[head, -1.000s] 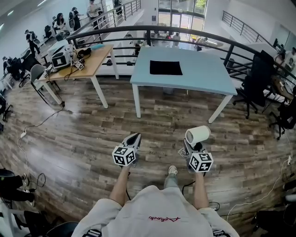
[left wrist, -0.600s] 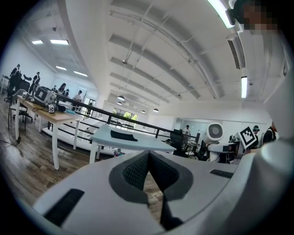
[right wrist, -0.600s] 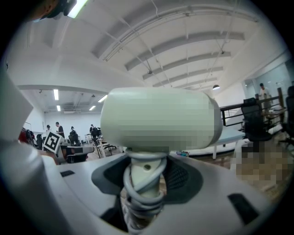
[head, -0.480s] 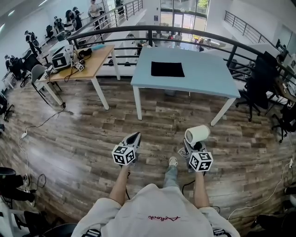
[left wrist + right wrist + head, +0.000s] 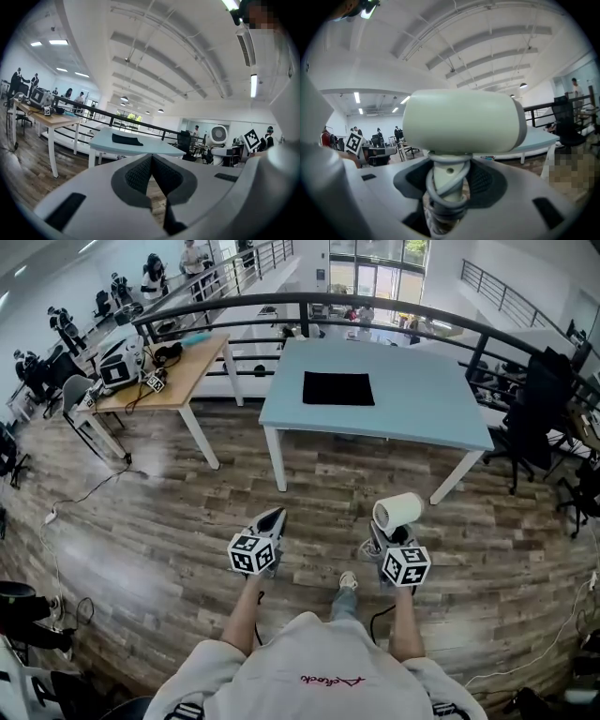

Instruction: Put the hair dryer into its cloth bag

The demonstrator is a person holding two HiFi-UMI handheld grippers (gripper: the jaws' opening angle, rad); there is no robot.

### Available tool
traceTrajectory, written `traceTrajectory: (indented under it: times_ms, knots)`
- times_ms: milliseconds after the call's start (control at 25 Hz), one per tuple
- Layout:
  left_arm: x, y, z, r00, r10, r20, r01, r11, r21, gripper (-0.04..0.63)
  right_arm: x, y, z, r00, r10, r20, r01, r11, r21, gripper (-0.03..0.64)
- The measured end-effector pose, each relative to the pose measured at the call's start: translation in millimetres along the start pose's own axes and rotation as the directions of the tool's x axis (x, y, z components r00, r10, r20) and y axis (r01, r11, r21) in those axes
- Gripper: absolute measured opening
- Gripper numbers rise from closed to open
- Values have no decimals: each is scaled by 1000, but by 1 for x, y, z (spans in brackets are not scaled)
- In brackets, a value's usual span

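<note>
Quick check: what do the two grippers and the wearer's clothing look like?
Both the left gripper and right gripper have light grey bodies with dark textured pads inside the jaws. Each carries a white cube with black square markers. The person wears a white shirt with red lettering.

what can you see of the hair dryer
The hair dryer is pale greenish-white plastic: a short round barrel with a grey band near one end, atop an upright handle wound with grey cord. The right gripper has its fingers shut on that handle, holding it above the wooden floor, short of the blue table.
</note>
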State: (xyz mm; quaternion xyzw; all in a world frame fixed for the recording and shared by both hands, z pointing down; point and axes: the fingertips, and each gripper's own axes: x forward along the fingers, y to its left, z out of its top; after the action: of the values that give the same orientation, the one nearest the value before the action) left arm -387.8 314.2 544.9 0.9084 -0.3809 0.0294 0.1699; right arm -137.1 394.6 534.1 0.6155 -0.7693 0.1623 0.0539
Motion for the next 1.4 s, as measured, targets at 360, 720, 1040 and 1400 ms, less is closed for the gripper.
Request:
traceTrajectory:
  times_ms: [360,720,1040,1400]
  knots:
    - [85,-2,26,1000,9,-20,-9,1000,11,8,49,-70,34,1000,13,-6,-13,1000,17,216]
    - [164,-1,49,999,21,-29,-20,1000,22,8,95,-130,61,999,33,-9,-33,999,27,216]
    - [227,-7,58,1000,21,-22,-20,999,24,8,125,-179,78,999,44,-7,-44,999,20,216]
    - [285,-6,58,999,26,-40,-25,1000,17,6,158,-224,84,998,56,-24,-55,998,34,216]
